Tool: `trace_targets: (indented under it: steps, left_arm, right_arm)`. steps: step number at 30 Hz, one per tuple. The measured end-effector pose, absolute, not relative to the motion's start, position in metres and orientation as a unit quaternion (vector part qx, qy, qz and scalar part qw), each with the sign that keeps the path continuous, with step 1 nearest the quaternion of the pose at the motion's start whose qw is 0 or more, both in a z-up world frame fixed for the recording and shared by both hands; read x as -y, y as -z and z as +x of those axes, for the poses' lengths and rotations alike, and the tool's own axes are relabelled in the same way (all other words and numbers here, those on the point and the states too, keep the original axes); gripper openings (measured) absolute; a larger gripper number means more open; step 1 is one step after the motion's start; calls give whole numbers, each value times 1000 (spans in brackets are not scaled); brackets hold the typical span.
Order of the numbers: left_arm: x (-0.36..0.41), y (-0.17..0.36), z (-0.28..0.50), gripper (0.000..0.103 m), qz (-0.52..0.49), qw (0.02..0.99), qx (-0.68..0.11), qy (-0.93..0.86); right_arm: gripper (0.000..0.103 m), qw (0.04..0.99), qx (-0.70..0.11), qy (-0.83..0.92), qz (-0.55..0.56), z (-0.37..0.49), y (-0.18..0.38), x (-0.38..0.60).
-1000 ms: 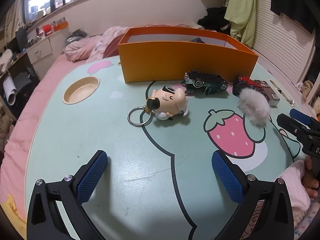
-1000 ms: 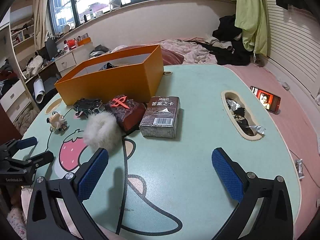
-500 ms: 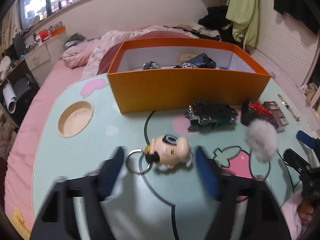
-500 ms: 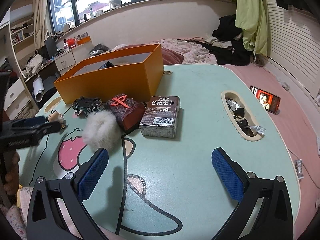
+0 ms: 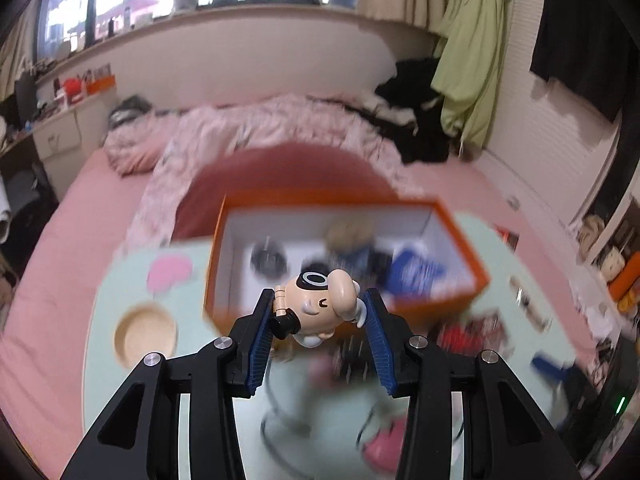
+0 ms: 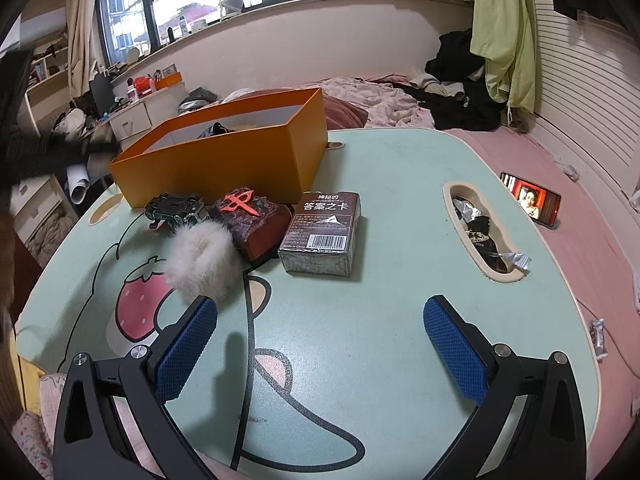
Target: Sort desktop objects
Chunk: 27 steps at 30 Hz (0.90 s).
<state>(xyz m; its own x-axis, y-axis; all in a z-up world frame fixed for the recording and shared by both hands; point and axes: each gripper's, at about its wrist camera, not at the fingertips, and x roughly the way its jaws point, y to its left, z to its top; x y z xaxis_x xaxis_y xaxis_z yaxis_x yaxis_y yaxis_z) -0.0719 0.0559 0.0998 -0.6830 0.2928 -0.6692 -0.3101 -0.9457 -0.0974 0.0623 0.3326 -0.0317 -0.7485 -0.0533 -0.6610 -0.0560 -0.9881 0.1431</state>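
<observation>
We begin with the desk [image 6: 400, 184], a mint top printed with a strawberry cartoon, its far edge against a pink bed [image 6: 592, 216]. At 11 o'clock on the desk stands the orange box [image 6: 224, 156], open at the top; the left wrist view, much blurred, shows several things already lying on its white floor.

Along the box's near wall, from 9 toward 12 o'clock, we see a dark toy car [image 6: 176, 209], a red-brown block [image 6: 256, 216] with a red emblem on top, and a card pack [image 6: 322, 234] with a barcode on its near end. The block touches the pack. A white pompom [image 6: 200, 258] lies just in front of the car and the block, touching both. At 2 o'clock a long slot [image 6: 452, 196] in the desk holds wrappers; a phone [image 6: 530, 199] lies on the bed beyond it.

The right tongs [image 6: 320, 344] stand wide and hold nothing, low over the desk at 6 o'clock.

The left tongs [image 5: 320, 322] are closed on the figurine [image 5: 320, 304], a pale cartoon keychain lying sideways between the blue pads. The jaws have just been closing onto it. It hangs clear of the desk, in front of the box's near wall, its ring [image 5: 280, 424] dangling below as a blur.
</observation>
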Motion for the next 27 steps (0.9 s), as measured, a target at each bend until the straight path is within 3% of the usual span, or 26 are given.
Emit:
trace_targets:
  steps: [5,7,10,14,19,24,27]
  left_arm:
    - [-58,-95,-119,46,-387,147,5,-910]
    - [-52,-89,-122,61,-392,146,17,-908]
    - [-42,-83,-99,73,-374,156,25,-914]
    - [-34,-72,-64,78,-370,157,-1,-916]
    - [-33,-42,-23,91,-397,142,-31,-906]
    - [-47,-3,-2,91,-431,121,-75,-891]
    - [-48,8,4,103,-434,128,-66,-889]
  right_arm:
    - [103,0,-77,-932,-354,63,32,-333]
    - [103,-1,-78,-932,-354,62,32,-333]
    - [103,-1,-79,-932,-354,62,31,-334]
    - [103,-1,-78,-932,-354,62,31,-333]
    - [103,2,-73,-932,-356,62,31,-332]
    - [103,6,-65,-931,-360,61,31,-331]
    - [103,9,-59,-930,-362,60,31,-330]
